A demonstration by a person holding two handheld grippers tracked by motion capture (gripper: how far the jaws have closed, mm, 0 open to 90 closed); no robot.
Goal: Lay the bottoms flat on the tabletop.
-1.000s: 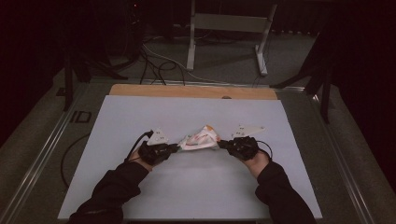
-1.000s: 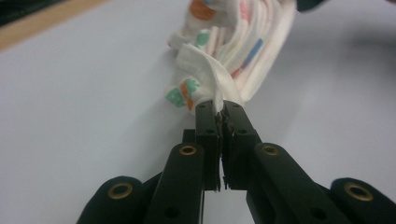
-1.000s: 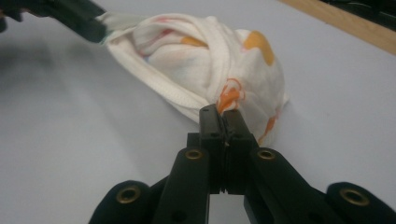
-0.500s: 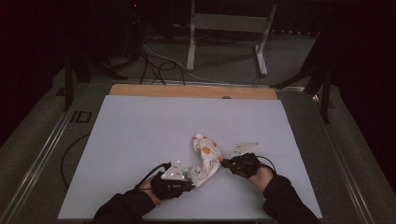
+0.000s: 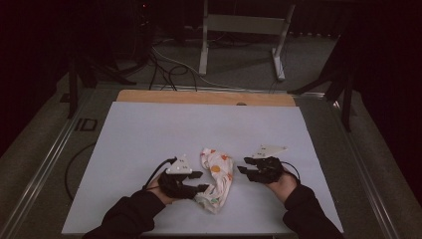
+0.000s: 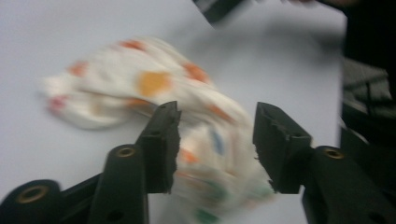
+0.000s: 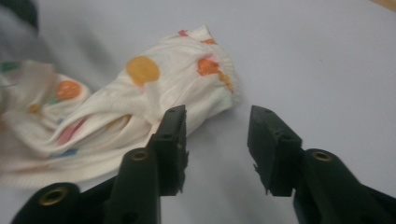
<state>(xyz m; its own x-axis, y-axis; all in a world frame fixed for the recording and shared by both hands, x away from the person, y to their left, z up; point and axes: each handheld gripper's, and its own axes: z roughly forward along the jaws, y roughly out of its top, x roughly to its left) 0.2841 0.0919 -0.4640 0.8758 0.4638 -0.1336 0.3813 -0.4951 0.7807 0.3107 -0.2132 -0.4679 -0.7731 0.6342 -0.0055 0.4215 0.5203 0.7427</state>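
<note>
A small white cloth with coloured dots (image 5: 217,178) lies crumpled on the white table top near its front edge. My left gripper (image 5: 200,181) sits just left of the cloth's lower end. Its jaws have just been opening and stand apart, with the cloth (image 6: 154,84) lying loose in the gap and beyond the left gripper (image 6: 217,109). My right gripper (image 5: 242,165) is just right of the cloth's upper end. Its jaws have just been opening too, and only bare table lies between them at the right gripper (image 7: 217,112). The cloth's elastic edge (image 7: 224,74) lies just beyond its left jaw.
The white table top (image 5: 149,129) stretches wide to the left and far side, with a wooden strip (image 5: 204,97) along its back edge. Behind the table stand a metal frame (image 5: 239,30) and cables (image 5: 164,64) on the dark floor.
Both grippers brought the cloth from mid-table toward the front edge and let it go. The jaws of both have opened, and the cloth lies in a crumpled strip between the hands.
</note>
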